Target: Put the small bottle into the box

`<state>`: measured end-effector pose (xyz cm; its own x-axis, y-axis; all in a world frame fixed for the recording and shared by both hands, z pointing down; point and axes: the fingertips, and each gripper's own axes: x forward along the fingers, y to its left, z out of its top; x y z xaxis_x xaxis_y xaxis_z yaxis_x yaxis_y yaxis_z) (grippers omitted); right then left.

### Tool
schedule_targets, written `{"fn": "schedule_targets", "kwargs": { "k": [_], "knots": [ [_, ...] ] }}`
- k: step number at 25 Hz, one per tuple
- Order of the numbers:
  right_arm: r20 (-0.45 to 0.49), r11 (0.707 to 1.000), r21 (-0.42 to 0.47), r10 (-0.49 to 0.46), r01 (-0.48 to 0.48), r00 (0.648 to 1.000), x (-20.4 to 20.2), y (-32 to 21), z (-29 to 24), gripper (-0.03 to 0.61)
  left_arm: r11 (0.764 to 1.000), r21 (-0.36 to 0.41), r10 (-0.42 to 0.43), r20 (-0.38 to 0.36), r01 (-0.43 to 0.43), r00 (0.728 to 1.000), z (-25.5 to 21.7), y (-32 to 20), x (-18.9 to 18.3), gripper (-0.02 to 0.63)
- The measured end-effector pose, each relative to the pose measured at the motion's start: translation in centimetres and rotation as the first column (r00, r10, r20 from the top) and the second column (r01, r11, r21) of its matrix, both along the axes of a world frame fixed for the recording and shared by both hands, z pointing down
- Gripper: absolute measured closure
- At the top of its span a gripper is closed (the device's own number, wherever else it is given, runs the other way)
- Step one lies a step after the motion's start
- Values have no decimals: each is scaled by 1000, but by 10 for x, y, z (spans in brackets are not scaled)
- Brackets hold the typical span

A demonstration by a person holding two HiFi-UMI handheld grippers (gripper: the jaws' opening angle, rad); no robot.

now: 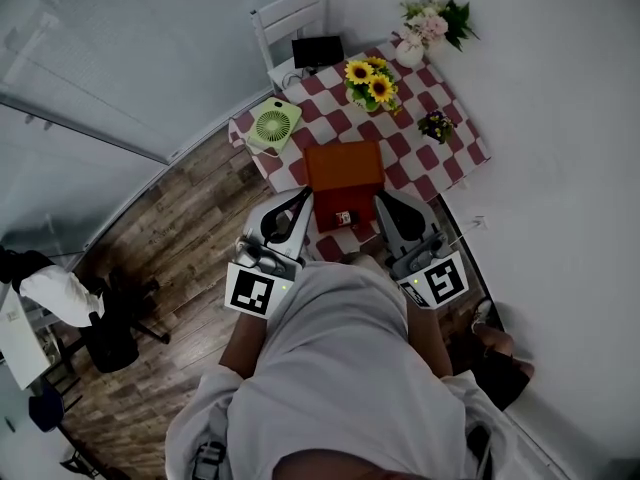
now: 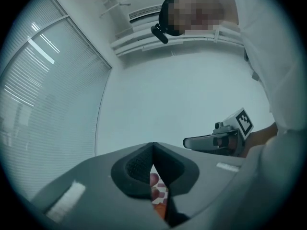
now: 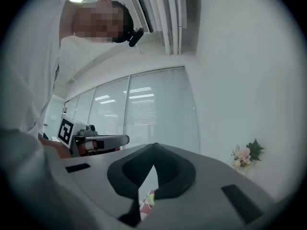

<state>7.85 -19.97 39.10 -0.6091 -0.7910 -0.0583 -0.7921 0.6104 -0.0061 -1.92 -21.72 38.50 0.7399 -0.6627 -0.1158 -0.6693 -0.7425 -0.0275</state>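
Note:
An orange-red box [image 1: 343, 173] stands on the checkered table [image 1: 455, 118]. Just in front of it, at the near edge, sits a small bottle [image 1: 344, 218]. My left gripper [image 1: 304, 195] hovers at the box's left near corner, and my right gripper [image 1: 379, 200] at its right near corner. The bottle lies between them, untouched. In the left gripper view the gripper [image 2: 153, 146] points upward at a wall, its pads meeting with nothing between them. The right gripper [image 3: 154, 148] looks the same in its own view, shut and empty.
On the table stand a green fan [image 1: 274, 125], sunflowers [image 1: 370, 81], a pink bouquet [image 1: 425, 23] and a small purple plant [image 1: 436, 125]. A white chair [image 1: 295, 18] is behind the table. A black office chair [image 1: 110, 323] stands on the wood floor at the left.

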Motion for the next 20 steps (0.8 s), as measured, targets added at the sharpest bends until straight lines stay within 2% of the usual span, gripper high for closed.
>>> {"fn": "schedule_targets", "kwargs": {
  "k": [4,8,11,15,20],
  "knots": [
    [-11,998,57,10,-9,1000,-8,6,-15,580,999,-41,3,-35,-4,999,-1,-1,-12,617],
    [-26,998,36,56,-55,998,-7,0,-13,580,998,-66,3,-30,-5,1000,-1,-3,-21,617],
    [-43,996,27,85,-84,995,-7,-10,-6,580,998,-56,10,-14,-11,1000,1,-8,-27,617],
    [-5,994,3,112,-112,994,-1,-38,-5,580,1000,-21,19,27,-19,999,-8,-33,-31,617],
    [-18,988,33,149,-148,989,4,-49,-30,580,1000,-26,13,-3,-13,1000,-34,-59,-37,617]
  ]
}}
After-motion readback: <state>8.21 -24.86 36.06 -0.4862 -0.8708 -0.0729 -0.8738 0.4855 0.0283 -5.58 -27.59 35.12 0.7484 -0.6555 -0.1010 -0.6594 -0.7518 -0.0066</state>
